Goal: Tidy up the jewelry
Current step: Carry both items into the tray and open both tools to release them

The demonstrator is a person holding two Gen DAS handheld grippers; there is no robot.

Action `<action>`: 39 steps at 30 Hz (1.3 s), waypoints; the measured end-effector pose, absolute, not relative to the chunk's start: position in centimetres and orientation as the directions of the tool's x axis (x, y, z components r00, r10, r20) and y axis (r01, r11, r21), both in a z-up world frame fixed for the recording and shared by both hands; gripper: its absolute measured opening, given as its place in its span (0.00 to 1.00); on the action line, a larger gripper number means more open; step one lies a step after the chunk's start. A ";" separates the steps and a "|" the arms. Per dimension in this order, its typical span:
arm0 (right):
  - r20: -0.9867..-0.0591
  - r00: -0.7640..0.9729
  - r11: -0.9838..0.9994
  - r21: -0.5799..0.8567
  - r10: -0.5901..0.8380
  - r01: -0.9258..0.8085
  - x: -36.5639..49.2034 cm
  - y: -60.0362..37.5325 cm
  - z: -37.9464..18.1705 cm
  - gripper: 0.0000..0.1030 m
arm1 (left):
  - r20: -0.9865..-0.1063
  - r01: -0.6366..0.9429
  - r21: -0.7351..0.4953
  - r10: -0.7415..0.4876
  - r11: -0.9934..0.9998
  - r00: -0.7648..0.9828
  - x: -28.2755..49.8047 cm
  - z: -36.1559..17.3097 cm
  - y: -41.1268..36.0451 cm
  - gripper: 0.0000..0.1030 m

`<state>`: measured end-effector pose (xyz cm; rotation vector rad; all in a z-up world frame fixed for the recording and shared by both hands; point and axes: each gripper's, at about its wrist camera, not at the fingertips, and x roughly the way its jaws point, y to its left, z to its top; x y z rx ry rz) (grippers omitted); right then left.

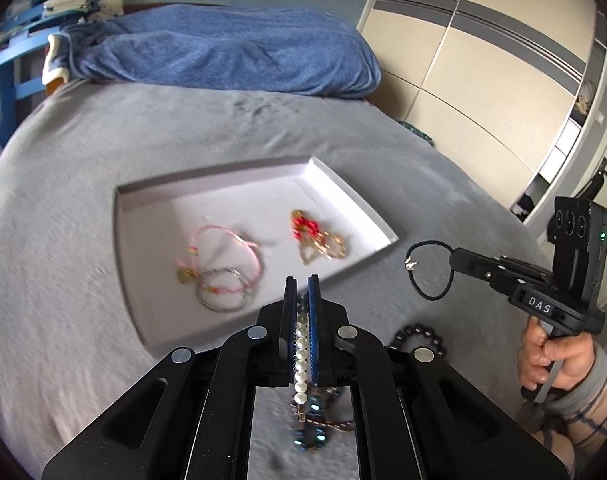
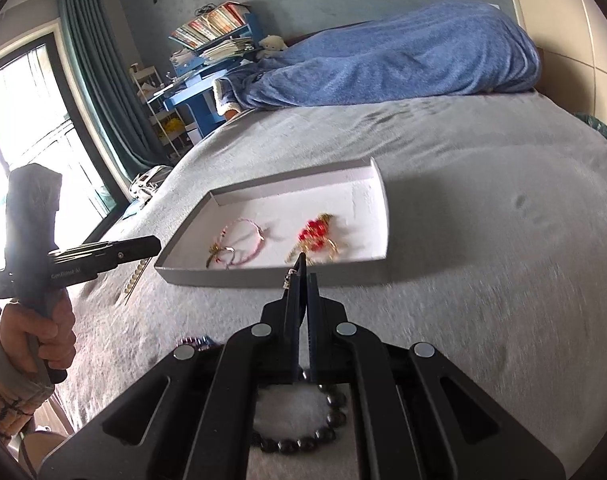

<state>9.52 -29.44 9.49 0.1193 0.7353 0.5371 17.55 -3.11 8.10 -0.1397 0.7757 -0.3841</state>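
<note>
Pearls [image 1: 300, 354] show only inside left claw [image 1: 302, 280].

A shallow white tray [image 1: 345, 182] was laid flat on the grey bedspread, its rim raised on all sides. Two groups of jewelry were contained in it. Pink cord bracelets [image 1: 223, 264] with a thin metal ring were positioned at the near left of the tray floor; a red-beaded gold chain piece [image 1: 317, 236] was positioned to their right, apart from them. A string of white pearls [image 1: 301, 354] was held off the bedspread. A black elastic cord with a small silver charm [image 1: 427, 270] was suspended in a loop beside the tray. A dark beaded bracelet [image 2: 303, 428] was laid on the bedspread, outside the tray.
</note>
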 end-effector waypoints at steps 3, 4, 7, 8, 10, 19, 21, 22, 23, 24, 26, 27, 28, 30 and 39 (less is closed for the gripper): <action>-0.606 0.610 0.853 0.268 0.510 -0.447 10.8 -28.1 10.0 0.03 | -0.659 0.273 -0.241 -0.364 0.931 0.658 18.5 8.3 -2.6 0.05; -0.607 0.609 0.852 0.263 0.510 -0.452 11.2 -27.7 10.1 0.03 | -0.660 0.270 -0.234 -0.357 0.934 0.661 18.8 8.3 -2.6 0.05; -0.615 0.605 0.852 0.244 0.506 -0.463 12.7 -26.3 10.3 0.03 | -0.662 0.260 -0.212 -0.334 0.942 0.670 20.2 8.3 -2.4 0.05; -0.617 0.604 0.852 0.241 0.505 -0.465 13.0 -25.9 10.2 0.03 | -0.662 0.256 -0.209 -0.329 0.944 0.673 20.7 8.3 -2.3 0.05; -0.626 0.600 0.853 0.229 0.499 -0.470 14.3 -25.0 10.2 0.03 | -0.664 0.248 -0.200 -0.317 0.948 0.677 21.7 8.2 -2.3 0.05; -0.658 0.580 0.859 0.218 0.480 -0.463 19.3 -22.6 8.6 0.03 | -0.683 0.223 -0.178 -0.283 0.959 0.673 26.9 6.5 -2.3 0.05; -0.671 0.572 0.863 0.218 0.472 -0.457 20.2 -22.5 7.8 0.03 | -0.693 0.219 -0.173 -0.276 0.960 0.666 27.7 5.6 -2.3 0.05; -0.676 0.569 0.864 0.217 0.469 -0.454 20.5 -22.4 7.4 0.03 | -0.697 0.217 -0.172 -0.275 0.961 0.663 27.9 5.2 -2.3 0.05; -0.682 0.565 0.866 0.216 0.464 -0.450 20.8 -22.4 7.0 0.03 | -0.702 0.214 -0.172 -0.272 0.961 0.658 28.2 4.8 -2.3 0.05; -0.691 0.560 0.870 0.216 0.457 -0.443 21.3 -22.4 6.5 0.03 | -0.709 0.211 -0.170 -0.268 0.963 0.652 28.5 4.3 -2.4 0.05; -0.704 0.552 0.875 0.214 0.447 -0.435 21.7 -22.6 5.7 0.03 | -0.723 0.211 -0.164 -0.263 0.964 0.639 28.9 3.3 -2.5 0.05; -0.709 0.550 0.877 0.212 0.441 -0.431 21.9 -22.6 5.4 0.03 | -0.728 0.213 -0.160 -0.261 0.964 0.634 29.1 3.1 -2.7 0.06; -0.715 0.547 0.880 0.209 0.435 -0.426 22.0 -22.7 5.1 0.03 | -0.733 0.217 -0.155 -0.259 0.964 0.629 29.1 2.7 -2.8 0.06; -0.724 0.544 0.885 0.203 0.424 -0.419 22.2 -22.9 4.5 0.03 | -0.740 0.222 -0.153 -0.261 0.963 0.620 29.2 2.2 -3.0 0.06; -0.705 0.568 0.887 0.201 0.426 -0.415 21.3 -23.9 5.1 0.26 | -0.728 0.217 -0.143 -0.251 0.966 0.638 28.1 2.3 -3.2 0.49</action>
